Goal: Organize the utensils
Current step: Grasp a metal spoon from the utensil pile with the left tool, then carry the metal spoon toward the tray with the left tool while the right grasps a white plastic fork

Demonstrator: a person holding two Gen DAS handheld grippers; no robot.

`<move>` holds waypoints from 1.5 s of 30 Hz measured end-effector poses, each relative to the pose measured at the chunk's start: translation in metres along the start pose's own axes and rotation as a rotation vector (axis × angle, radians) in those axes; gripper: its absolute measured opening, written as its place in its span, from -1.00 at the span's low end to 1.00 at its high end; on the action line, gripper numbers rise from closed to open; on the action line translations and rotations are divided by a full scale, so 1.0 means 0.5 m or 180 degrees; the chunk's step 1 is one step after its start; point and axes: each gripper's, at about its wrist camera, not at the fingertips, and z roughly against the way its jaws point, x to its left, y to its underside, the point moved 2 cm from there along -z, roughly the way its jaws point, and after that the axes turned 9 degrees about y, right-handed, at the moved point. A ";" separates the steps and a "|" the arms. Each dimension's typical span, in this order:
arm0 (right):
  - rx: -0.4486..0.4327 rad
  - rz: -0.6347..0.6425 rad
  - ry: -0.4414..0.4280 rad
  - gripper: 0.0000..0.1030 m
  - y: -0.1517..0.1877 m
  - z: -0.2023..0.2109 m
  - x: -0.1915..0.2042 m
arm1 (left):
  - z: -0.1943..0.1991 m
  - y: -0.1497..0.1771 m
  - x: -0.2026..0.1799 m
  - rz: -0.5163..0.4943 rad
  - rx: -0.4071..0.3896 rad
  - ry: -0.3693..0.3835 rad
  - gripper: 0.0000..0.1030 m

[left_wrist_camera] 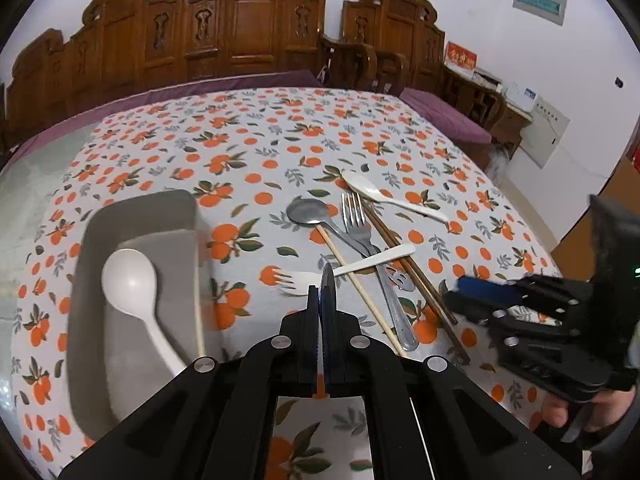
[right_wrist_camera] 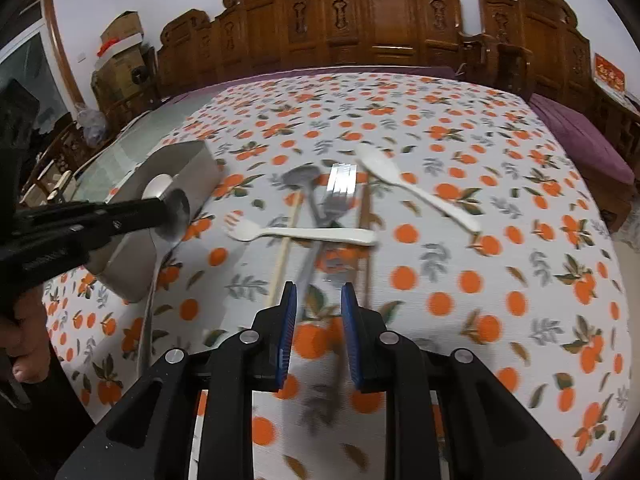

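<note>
- Left gripper point(left_wrist_camera: 325, 292): fingers pressed together. In the right wrist view a held steel spoon point(right_wrist_camera: 176, 212) sits at its tip, apparently pinched near the neck, with the handle hanging down. The left wrist view does not show the grip clearly.
- Right gripper point(right_wrist_camera: 318, 332): blue-padded fingers spread with nothing between them. It hovers over the near ends of the utensil pile.
- The left gripper is beside the right edge of the grey tray point(left_wrist_camera: 132, 208).
- Tray contents: a white ladle-style spoon point(left_wrist_camera: 128, 280), bowl at the far end. A pale stick stands at the tray's right wall, too blurred to identify.
- The loose pile lies on the orange-print tablecloth point(left_wrist_camera: 248, 128), right of the tray:
  - The white plastic fork point(left_wrist_camera: 304, 280) lies crosswise on top, tines pointing toward the tray.
  - The steel tablespoon point(left_wrist_camera: 306, 210) and steel fork point(left_wrist_camera: 354, 216) lie side by side, heads at the far end. Their handles run under the white fork.
  - The pale chopstick point(left_wrist_camera: 360, 280) lies diagonally and passes under the white fork.
  - The dark chopstick pair point(left_wrist_camera: 400, 264) lies right of the steel fork.
  - The white soup spoon point(left_wrist_camera: 360, 184) is farthest out, angled right, and touches the tops of the dark chopsticks.
- Carved wooden chairs point(left_wrist_camera: 248, 20) stand behind the table.
</note>
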 end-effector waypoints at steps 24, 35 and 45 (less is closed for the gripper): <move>0.0324 0.0727 -0.0040 -0.21 -0.108 -0.158 0.075 | 0.103 0.005 0.103 0.0169 -0.0292 0.0206 -1.00; 0.0548 0.1103 -0.0004 -0.43 -0.069 -0.153 0.126 | 0.115 0.005 0.100 0.0157 -0.0321 0.0211 -0.99; 0.0571 0.1017 0.0125 -0.83 -0.070 -0.132 0.110 | 0.131 0.007 0.100 0.0139 -0.0363 0.0200 -0.99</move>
